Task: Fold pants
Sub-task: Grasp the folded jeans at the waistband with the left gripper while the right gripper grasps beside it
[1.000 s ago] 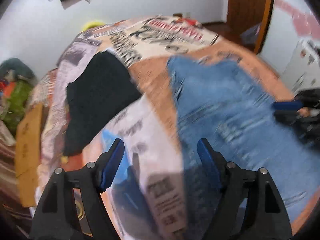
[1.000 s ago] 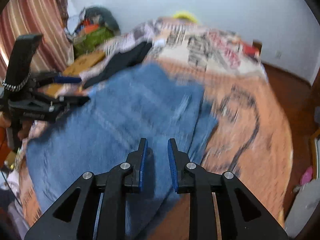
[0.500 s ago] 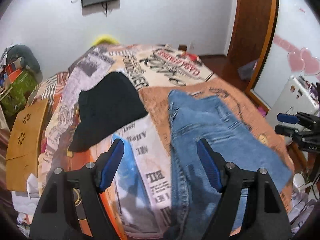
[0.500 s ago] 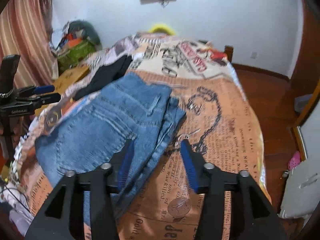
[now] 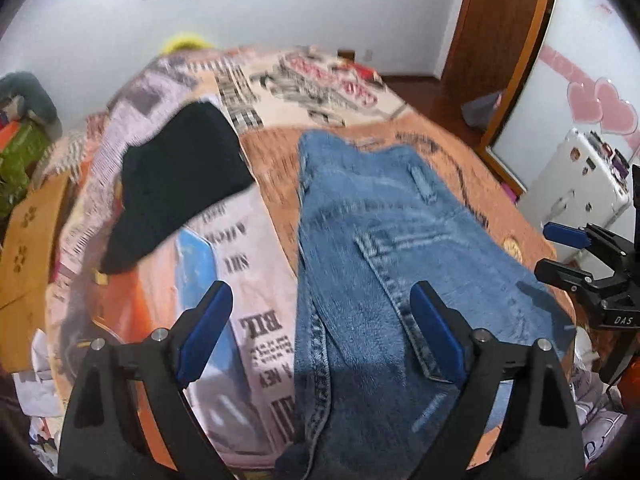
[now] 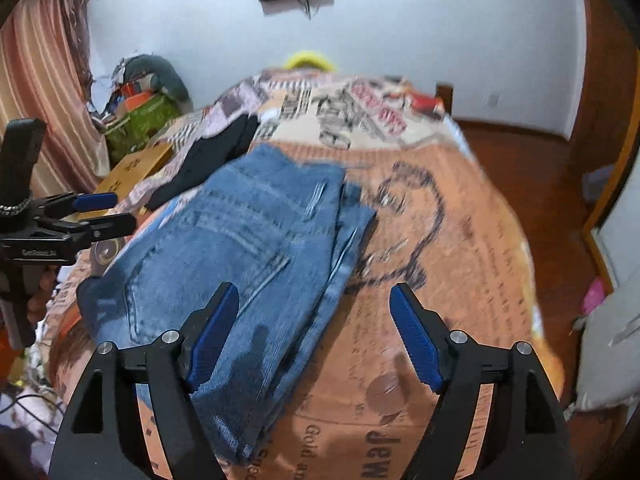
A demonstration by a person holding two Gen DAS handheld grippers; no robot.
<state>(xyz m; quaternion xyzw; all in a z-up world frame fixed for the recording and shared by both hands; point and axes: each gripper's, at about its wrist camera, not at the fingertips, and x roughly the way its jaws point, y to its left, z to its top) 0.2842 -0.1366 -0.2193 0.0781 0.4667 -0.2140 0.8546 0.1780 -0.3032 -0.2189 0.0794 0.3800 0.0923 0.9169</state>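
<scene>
In the left wrist view, the left gripper (image 5: 322, 334) has its 2 blue-padded fingers (image 5: 205, 332) spread wide, nothing between them and nothing touched; its jaws have just been opening wider. Below them the folded blue pants (image 5: 384, 248) lie flat on the printed bedspread (image 5: 256, 276), beside a black garment (image 5: 180, 184). The right gripper (image 5: 560, 252) shows at the frame's right edge, past the pants' edge. Compared with 1 second ago, the pants look further below the fingers.

In the right wrist view, the right gripper (image 6: 314, 336) also stands with its fingers (image 6: 416, 340) well apart and empty, above the pants' (image 6: 240, 248) near right edge without touching. Its jaws have just been opening: 1 second ago they were nearly together low over the denim, and now the cloth lies free on the bedspread (image 6: 440, 264). The left gripper (image 6: 104, 212) hangs at the far left, clear of the pants.
</scene>
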